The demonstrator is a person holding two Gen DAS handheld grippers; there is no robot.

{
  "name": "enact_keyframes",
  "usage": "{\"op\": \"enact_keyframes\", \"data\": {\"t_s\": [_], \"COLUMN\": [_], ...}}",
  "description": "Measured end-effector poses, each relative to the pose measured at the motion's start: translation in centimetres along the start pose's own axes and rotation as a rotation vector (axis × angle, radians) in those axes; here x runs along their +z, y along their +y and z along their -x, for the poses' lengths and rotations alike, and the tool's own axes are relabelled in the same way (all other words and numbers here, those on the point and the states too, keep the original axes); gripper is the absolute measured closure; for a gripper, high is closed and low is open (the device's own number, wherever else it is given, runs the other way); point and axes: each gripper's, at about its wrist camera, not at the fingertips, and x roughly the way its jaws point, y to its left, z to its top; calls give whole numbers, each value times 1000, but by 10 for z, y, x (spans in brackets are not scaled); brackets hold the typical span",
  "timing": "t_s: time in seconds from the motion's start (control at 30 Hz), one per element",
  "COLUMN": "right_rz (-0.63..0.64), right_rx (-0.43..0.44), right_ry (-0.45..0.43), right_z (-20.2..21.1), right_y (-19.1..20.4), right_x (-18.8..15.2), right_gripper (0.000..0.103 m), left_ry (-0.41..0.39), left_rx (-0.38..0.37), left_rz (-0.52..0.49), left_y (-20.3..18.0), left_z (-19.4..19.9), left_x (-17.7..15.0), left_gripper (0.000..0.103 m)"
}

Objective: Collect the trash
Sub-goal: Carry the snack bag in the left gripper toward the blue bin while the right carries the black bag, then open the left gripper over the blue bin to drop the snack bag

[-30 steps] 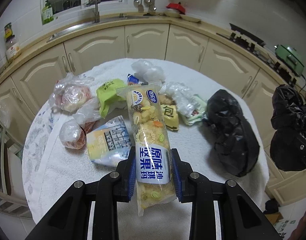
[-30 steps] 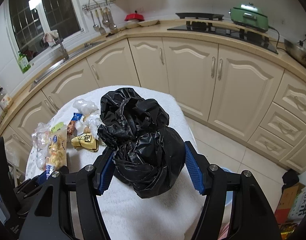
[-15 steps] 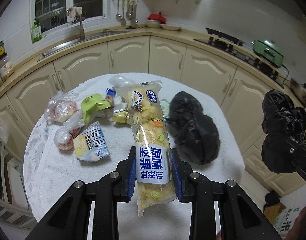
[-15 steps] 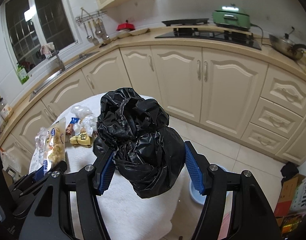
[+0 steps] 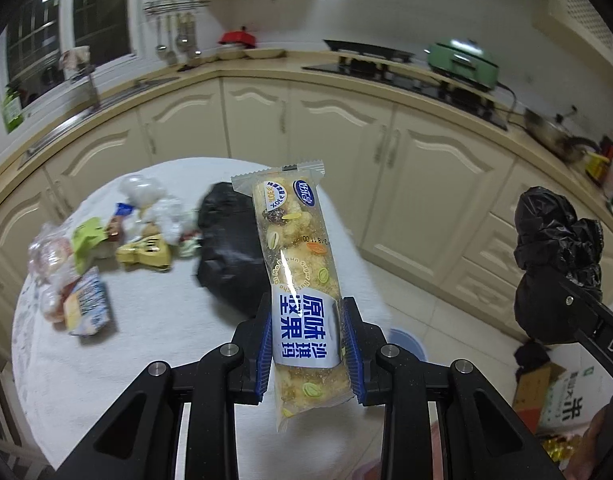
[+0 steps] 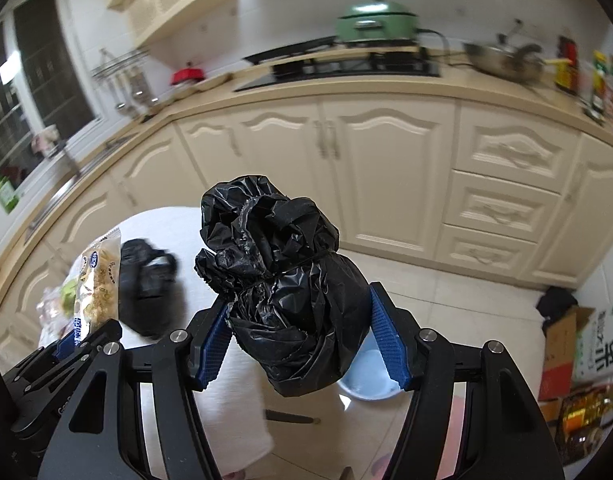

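Carry step, 2 items in hand. Left gripper clamps a snack packet above the table edge; right gripper clamps a black bag over a blue bin. Next, I judge: position both above bin, release.

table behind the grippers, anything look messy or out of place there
Yes. Wrappers and plastic bags lie scattered across the left of the round table, and a second black bag sits slumped near its right edge. Motion blur hides finer detail.
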Motion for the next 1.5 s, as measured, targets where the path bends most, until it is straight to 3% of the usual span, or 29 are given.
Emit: {"op": "enact_keyframes", "data": {"t_s": [0.3, 0.53, 0.97, 1.0, 1.03, 1.07, 1.13, 1.3, 1.37, 1.5], "right_rz": [-99, -185, -261, -262, -264, -266, -270, -266, -260, -245], "right_rx": [-130, -238, -294, -296, -298, -299, -303, -304, -298, -271], "right_ry": [34, 88, 202, 205, 210, 214, 223, 241, 247, 263], "right_z": [-17, -39, -80, -82, -84, -86, -89, -95, -98, -104], "right_y": [-81, -144, -206, -208, -211, -213, -215, -215, -212, -201], "right_x": [9, 7, 2, 2, 2, 1, 0, -2, -3, -4], "right_gripper": [38, 38, 38, 38, 38, 38, 38, 38, 38, 38], "left_ry": [74, 173, 305, 308, 311, 318, 320, 320, 349, 362], "left_rx": [-79, -136, -160, -161, -156, -143, -129, -128, -119, -85], "left_rz": [-119, -214, -273, -268, -268, -265, -255, -249, -235, -202], "left_y": [-69, -122, -185, -187, -188, -190, -191, -192, -187, -181], "left_z": [-54, -119, -225, -233, -236, -242, -252, -261, -263, -251], "left_x": [18, 33, 66, 69, 71, 73, 79, 76, 71, 63], "left_gripper": [75, 75, 73, 71, 62, 43, 22, 17, 11, 11]}}
